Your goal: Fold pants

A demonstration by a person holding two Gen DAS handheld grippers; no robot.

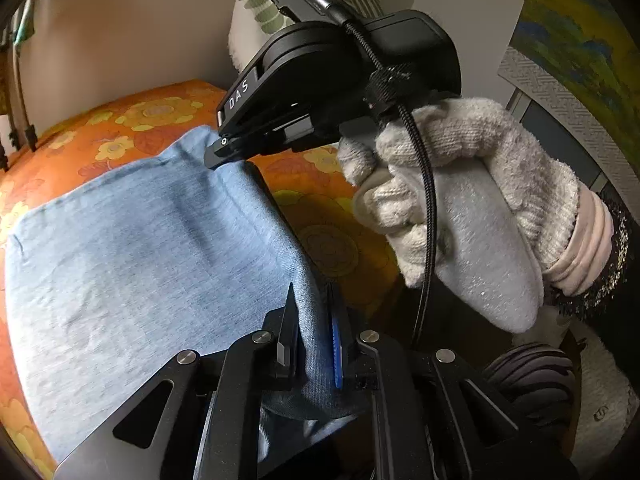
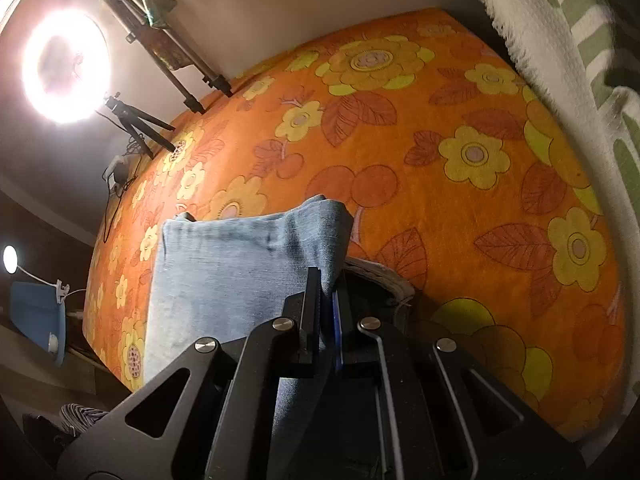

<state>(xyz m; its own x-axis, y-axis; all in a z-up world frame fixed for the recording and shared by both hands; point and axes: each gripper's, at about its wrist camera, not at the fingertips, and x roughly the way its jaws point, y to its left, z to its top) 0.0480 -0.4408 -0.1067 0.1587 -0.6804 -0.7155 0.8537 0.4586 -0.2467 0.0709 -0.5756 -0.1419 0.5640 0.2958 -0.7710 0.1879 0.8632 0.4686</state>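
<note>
The light blue pants [image 1: 132, 248] fill the lower left of the left wrist frame, spread on the orange flowered bed [image 2: 440, 152]. The left tool [image 1: 312, 316], at bottom centre, is clamped on their edge. The right tool [image 1: 218, 158], in a gloved hand [image 1: 460, 200] at upper centre, pinches another edge.

Warm dim room, ring light [image 2: 66, 66] blown out w/ glare top left in my right view, small lamp [image 2: 10, 259] lower left, heavy fisheye bend + dark corners, towel [image 2: 560, 40] edge smeared, left view sharper.
</note>
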